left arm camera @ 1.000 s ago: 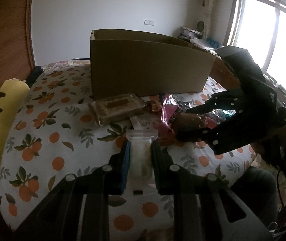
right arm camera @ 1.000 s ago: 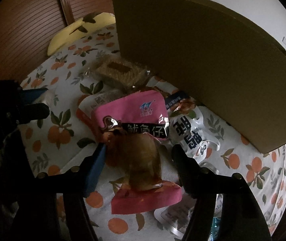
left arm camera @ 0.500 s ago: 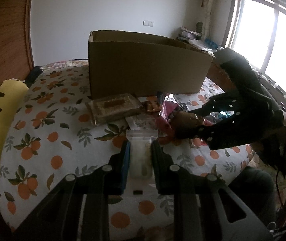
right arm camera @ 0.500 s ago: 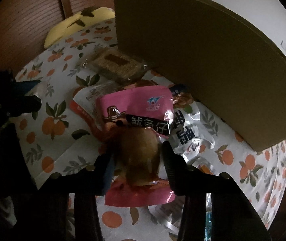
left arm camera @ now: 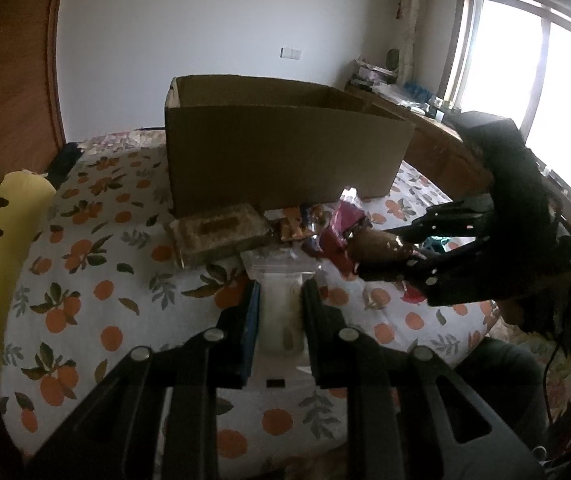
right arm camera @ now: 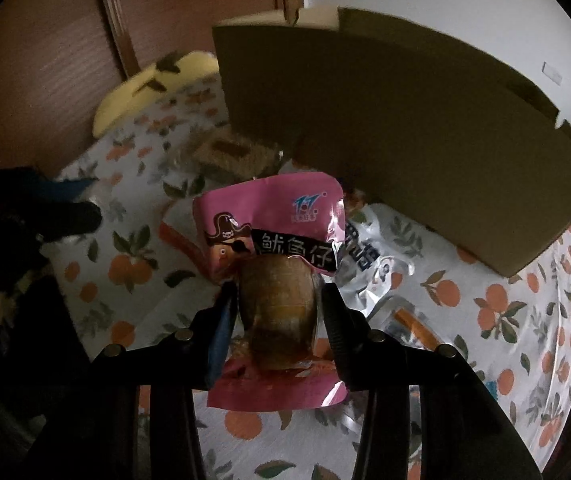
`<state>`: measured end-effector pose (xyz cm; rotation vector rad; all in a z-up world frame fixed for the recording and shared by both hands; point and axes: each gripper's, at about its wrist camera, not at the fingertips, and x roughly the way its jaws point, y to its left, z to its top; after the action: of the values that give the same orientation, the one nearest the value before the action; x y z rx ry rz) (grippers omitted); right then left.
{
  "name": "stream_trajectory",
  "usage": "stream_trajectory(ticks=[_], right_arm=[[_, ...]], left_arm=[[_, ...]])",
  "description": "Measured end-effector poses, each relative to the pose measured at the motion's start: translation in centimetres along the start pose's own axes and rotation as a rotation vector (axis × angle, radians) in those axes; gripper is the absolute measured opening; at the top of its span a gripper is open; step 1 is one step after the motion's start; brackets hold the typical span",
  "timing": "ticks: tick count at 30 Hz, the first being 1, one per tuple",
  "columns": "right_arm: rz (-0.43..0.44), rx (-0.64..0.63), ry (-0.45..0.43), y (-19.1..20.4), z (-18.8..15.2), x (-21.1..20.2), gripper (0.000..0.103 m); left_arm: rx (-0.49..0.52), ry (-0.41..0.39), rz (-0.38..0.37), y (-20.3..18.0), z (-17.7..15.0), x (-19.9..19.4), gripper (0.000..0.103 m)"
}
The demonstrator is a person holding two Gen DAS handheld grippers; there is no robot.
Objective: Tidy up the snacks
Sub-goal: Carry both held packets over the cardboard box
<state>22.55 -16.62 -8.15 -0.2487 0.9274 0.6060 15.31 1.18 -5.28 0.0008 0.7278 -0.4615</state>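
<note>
Up close, the right gripper [right arm camera: 277, 300] has its two jaws pressed against the sides of a pink snack pouch [right arm camera: 273, 240], gripping it across the clear window where a brown lump of food shows. The pouch hangs lifted off the bedspread [right arm camera: 525, 312], its printed top toward the cardboard box [right arm camera: 385, 128]. From the left wrist view the same gripper [left arm camera: 369, 256] reaches in from the right with the brown bulge of the pouch [left arm camera: 373, 242] between its fingers.

The left gripper [left arm camera: 281, 296] is clamped on a small clear zip bag [left arm camera: 281, 308] that holds something pale; the bag sits upright between the narrow jaws, low over the orange-print spread [left arm camera: 85, 280].

Beyond them more snacks lie in a loose heap just in front of the box: a flat clear-wrapped tray of brown bars [left arm camera: 217, 232], a silvery packet with dark lettering [right arm camera: 369, 264] and small orange wrappers [left arm camera: 297, 228]. The box [left arm camera: 285, 152] stands open-topped on the bed. A yellow cushion [left arm camera: 1, 216] rests at the far left edge.
</note>
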Motion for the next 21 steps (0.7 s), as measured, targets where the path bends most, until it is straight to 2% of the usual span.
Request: stream_trajectory(ticks=[12, 21], right_arm=[[-0.052, 0.012, -0.125, -0.2, 0.7, -7.3, 0.043], [-0.098, 0.008, -0.197, -1.2, 1.9, -11.2, 0.043]], left_arm=[[0.046, -0.072, 0.003, -1.6, 4.2, -1.4, 0.019], [0.059, -0.125, -0.028, -2.2, 9.6, -1.5, 0.019]])
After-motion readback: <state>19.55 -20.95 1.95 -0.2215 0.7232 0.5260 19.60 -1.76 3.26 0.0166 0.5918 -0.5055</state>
